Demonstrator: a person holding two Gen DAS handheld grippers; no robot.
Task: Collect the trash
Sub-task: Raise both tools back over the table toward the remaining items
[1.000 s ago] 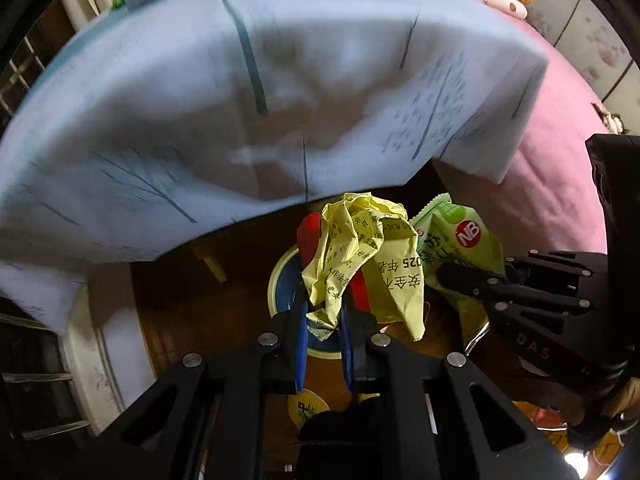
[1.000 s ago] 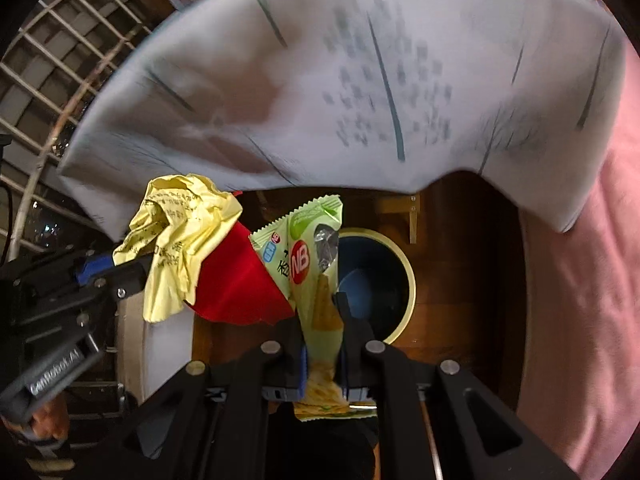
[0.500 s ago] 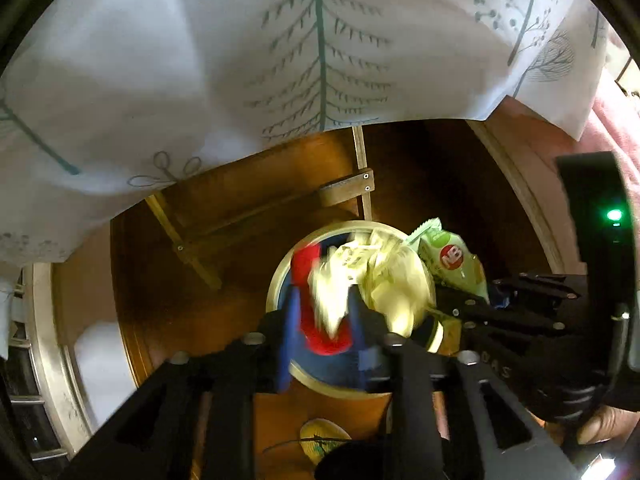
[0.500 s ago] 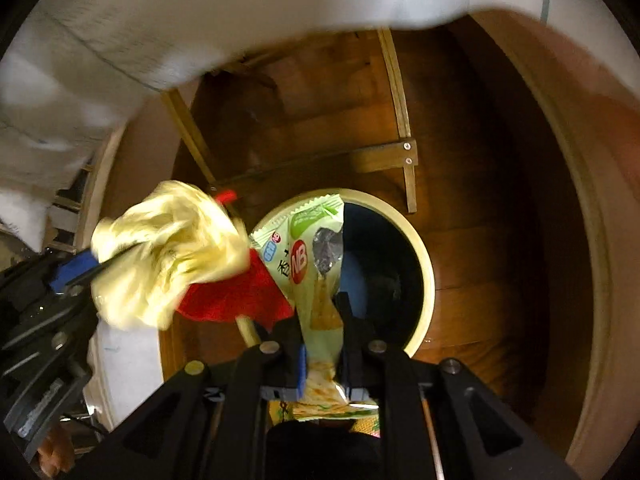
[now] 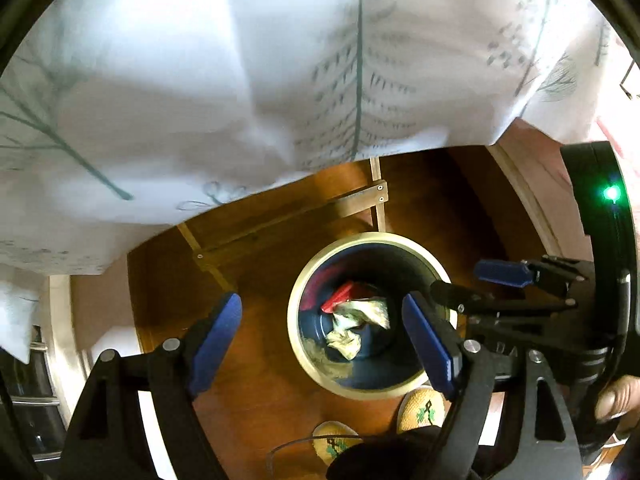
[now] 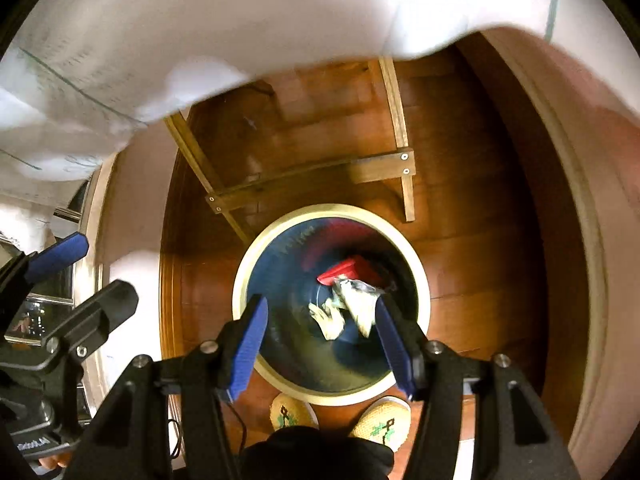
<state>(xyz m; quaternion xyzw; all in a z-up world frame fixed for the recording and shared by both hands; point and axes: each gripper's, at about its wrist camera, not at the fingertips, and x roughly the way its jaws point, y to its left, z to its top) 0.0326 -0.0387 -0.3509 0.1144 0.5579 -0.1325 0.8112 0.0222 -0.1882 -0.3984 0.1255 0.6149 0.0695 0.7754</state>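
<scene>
Trash lies inside the bin (image 5: pixel 298 344).
I see both grippers, left gripper (image 5: pixel 322 338) and right gripper (image 6: pixel 320 342), opening with nothing between; bin at 12 o'clock.

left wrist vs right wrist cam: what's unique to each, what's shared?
Left wrist only: a green light on the right gripper's body, and a fingertip at the right edge.
Right wrist only: lettering on the left gripper's body.
Both: bin on the wooden floor with crumpled trash inside, slippers, white patterned cloth, both grippers' jaws opening, empty.
</scene>
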